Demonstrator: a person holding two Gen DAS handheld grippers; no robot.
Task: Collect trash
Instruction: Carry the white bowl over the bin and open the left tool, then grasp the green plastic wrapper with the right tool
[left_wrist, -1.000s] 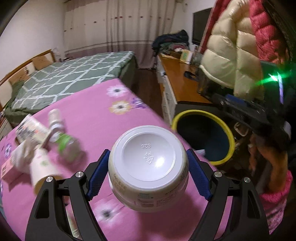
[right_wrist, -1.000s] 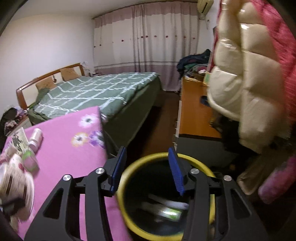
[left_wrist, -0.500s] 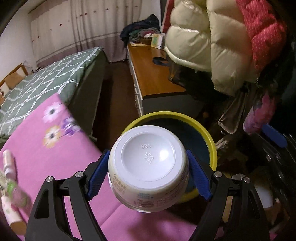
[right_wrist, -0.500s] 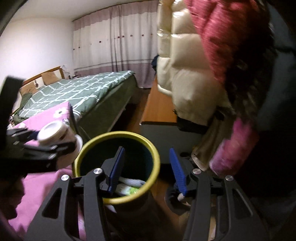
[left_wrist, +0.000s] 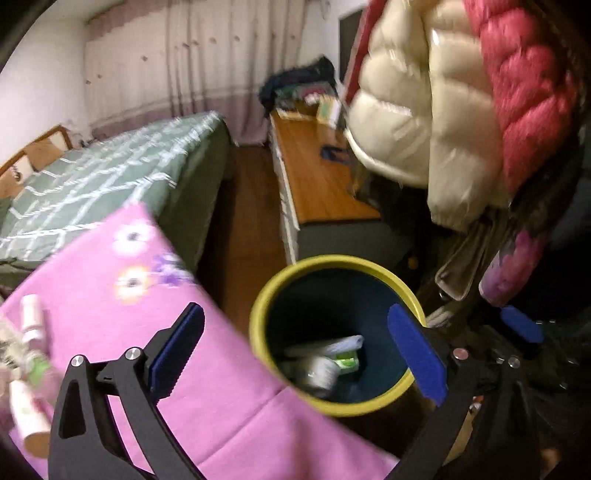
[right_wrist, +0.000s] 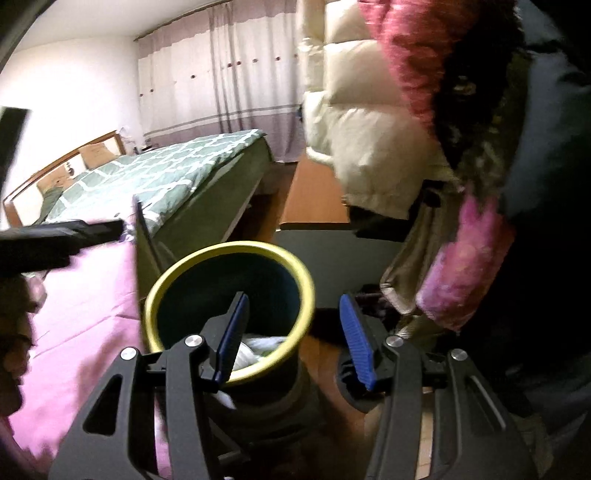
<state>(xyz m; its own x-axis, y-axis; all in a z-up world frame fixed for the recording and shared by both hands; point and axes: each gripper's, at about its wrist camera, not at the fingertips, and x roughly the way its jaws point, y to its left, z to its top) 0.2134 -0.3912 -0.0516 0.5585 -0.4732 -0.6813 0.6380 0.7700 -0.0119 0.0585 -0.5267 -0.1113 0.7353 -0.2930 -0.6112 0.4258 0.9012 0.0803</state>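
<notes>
A dark bin with a yellow rim (left_wrist: 295, 273) stands beside the pink flowered table (left_wrist: 110, 295). My left gripper (left_wrist: 295, 354) is open and empty, held over the bin's mouth. White and green trash (left_wrist: 328, 362) lies at the bin's bottom. Several small bottles and cups (left_wrist: 26, 354) lie at the table's left edge. My right gripper (right_wrist: 295, 336) is open and empty, above the near right side of the bin's rim (right_wrist: 177, 273). White trash (right_wrist: 258, 343) shows inside the bin in the right wrist view.
Puffy white and red coats (left_wrist: 461, 110) hang close on the right. A wooden desk (left_wrist: 317, 177) stands behind the bin. A green quilted bed (left_wrist: 110, 173) lies beyond the table. The left gripper's body (right_wrist: 55, 240) shows at the left of the right wrist view.
My left gripper held a white plastic cup over the bin half a second ago. Its jaws have opened and the cup is gone from them. The right gripper shifted slightly right.
</notes>
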